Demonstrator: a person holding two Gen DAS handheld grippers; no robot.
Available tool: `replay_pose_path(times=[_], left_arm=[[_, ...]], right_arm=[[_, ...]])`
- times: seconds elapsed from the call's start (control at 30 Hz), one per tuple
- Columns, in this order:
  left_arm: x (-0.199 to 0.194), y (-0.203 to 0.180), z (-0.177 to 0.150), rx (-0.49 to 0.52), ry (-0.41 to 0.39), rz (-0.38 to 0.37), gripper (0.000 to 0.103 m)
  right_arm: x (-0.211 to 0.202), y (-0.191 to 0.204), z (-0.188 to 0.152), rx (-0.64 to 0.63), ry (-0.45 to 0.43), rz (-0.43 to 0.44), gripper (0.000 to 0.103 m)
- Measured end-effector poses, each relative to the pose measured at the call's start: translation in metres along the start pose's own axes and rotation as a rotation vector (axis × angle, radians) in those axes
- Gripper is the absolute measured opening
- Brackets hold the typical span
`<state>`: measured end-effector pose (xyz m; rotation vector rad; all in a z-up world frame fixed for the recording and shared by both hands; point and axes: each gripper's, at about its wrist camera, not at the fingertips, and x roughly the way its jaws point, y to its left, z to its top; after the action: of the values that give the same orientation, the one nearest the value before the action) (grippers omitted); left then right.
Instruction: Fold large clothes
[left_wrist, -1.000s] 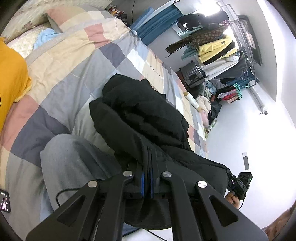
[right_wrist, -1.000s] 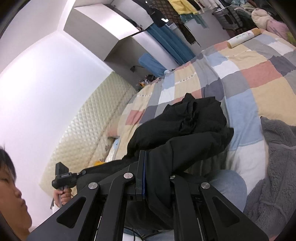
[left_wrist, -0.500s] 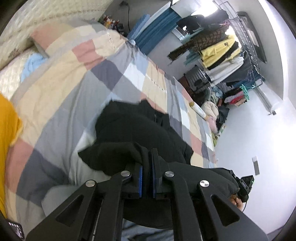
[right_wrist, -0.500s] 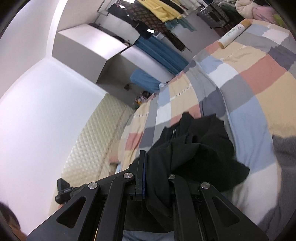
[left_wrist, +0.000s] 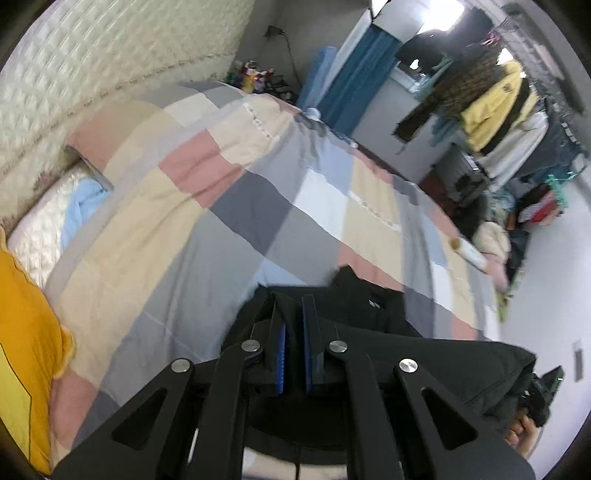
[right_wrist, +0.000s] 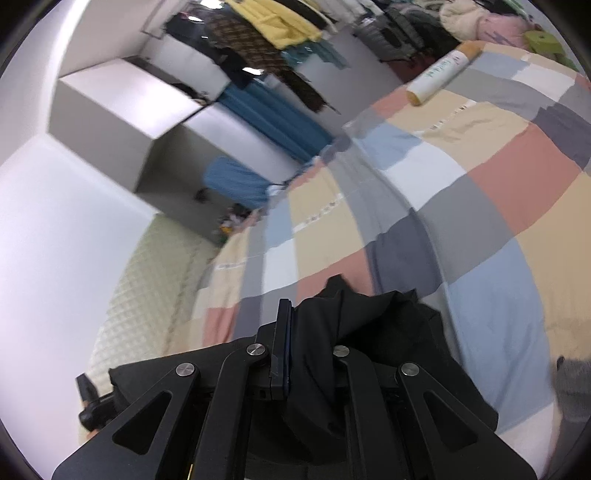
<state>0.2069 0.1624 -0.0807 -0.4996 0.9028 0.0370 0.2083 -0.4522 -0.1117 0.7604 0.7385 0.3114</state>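
Mid-fold here: both my claws, left and right, pinch the black jacket over the bed, so next I'd lay it flat.

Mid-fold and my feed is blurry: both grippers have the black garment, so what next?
Probably lower it flat onto the patchwork bedspread. Both the left gripper and right gripper pinch the black garment, which hangs bunched above the bed.

1. My room is bright; daylight glares white from the window at top.
2. Both pictures have motion blur.
3. Fisheye bends the edges; corners are black.
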Motion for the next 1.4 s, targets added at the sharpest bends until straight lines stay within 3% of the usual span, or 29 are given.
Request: replay_pose_path(times=[0.33,0.63,0.87,1.1,1.2,1.23,1.27,1.3,1.33,1.4], left_arm=[[0.110,-0.036,0.036,0.095,0.024,0.224,0.007],[0.214,-0.032,0.035,0.135,0.152,0.305,0.006],[0.250,-0.015,0.026,0.103,0.248,0.286,0.006],[0.231,-0.013,0.021,0.057,0.273,0.219,0.008],[0.215,-0.008,0.018,0.038,0.322,0.169,0.023],[0.205,-0.008,0.018,0.036,0.322,0.144,0.029],[0.190,-0.007,0.018,0.029,0.309,0.106,0.050],[0.178,-0.008,0.018,0.029,0.296,0.094,0.073],[0.169,-0.010,0.019,0.037,0.282,0.075,0.080],[0.144,-0.016,0.020,0.072,0.245,0.024,0.082]], right_arm=[[0.105,-0.031,0.036,0.001,0.080,-0.234,0.004],[0.193,-0.057,0.038,-0.063,0.249,-0.382,0.004],[0.229,-0.079,0.026,-0.061,0.341,-0.376,0.004],[0.197,-0.086,0.030,0.050,0.363,-0.265,0.011],[0.171,-0.081,0.031,0.070,0.370,-0.208,0.022],[0.163,-0.079,0.032,0.069,0.369,-0.202,0.030],[0.151,-0.075,0.033,0.064,0.360,-0.196,0.044],[0.138,-0.069,0.035,0.052,0.346,-0.191,0.051],[0.127,-0.062,0.037,0.035,0.331,-0.192,0.060],[0.101,-0.045,0.043,-0.007,0.291,-0.211,0.066]])
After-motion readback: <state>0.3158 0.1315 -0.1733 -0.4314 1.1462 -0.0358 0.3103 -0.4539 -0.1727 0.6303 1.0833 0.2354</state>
